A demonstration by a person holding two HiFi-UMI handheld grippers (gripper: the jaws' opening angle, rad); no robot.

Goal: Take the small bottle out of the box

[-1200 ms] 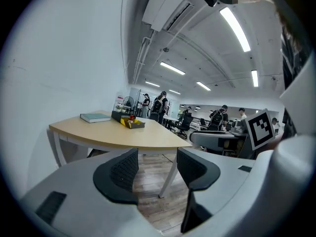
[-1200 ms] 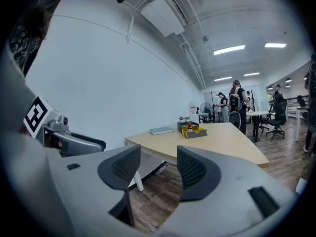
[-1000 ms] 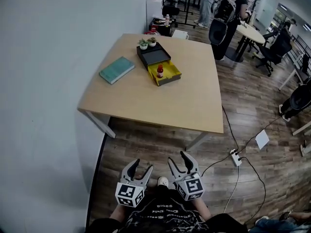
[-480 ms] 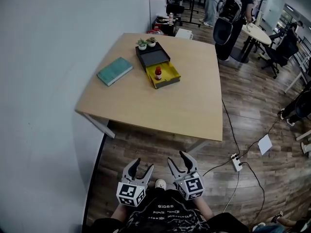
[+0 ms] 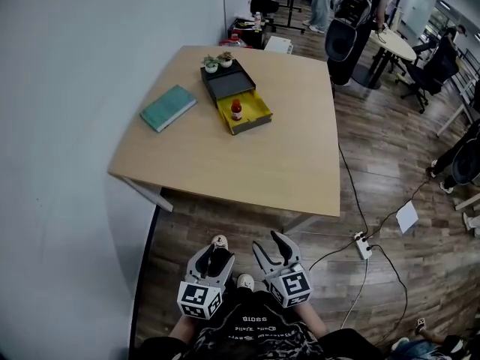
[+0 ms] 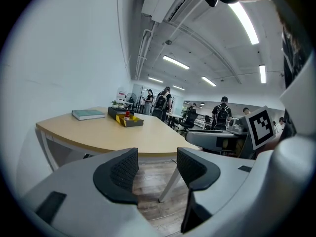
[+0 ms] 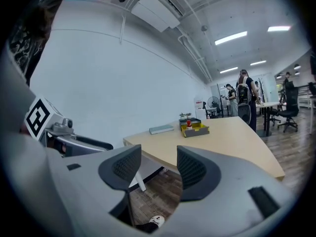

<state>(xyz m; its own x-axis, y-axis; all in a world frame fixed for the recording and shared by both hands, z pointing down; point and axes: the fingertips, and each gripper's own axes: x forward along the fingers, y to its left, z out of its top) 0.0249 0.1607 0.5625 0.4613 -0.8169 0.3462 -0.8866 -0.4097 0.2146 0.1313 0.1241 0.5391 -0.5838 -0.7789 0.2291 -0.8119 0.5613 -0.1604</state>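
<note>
The small bottle (image 5: 236,109) with a red cap stands upright in the yellow drawer (image 5: 251,115) pulled out of a black box (image 5: 222,85) on the wooden table (image 5: 225,163). It also shows far off, as the bottle (image 6: 127,115) in the left gripper view and the bottle (image 7: 188,124) in the right gripper view. My left gripper (image 5: 216,258) and right gripper (image 5: 271,246) hang low over the floor, well short of the table. Both are open with nothing between their fingers.
A teal book (image 5: 168,107) lies left of the box, and two small potted plants (image 5: 217,61) stand on the box's far end. A white wall runs along the left. A power strip (image 5: 363,244) with cables lies on the floor at right. People and chairs (image 5: 349,21) are beyond the table.
The table has shifted slightly left and nearer in the head view as the person steps forward. A shoe now shows by the left gripper. Both grippers stay open.
</note>
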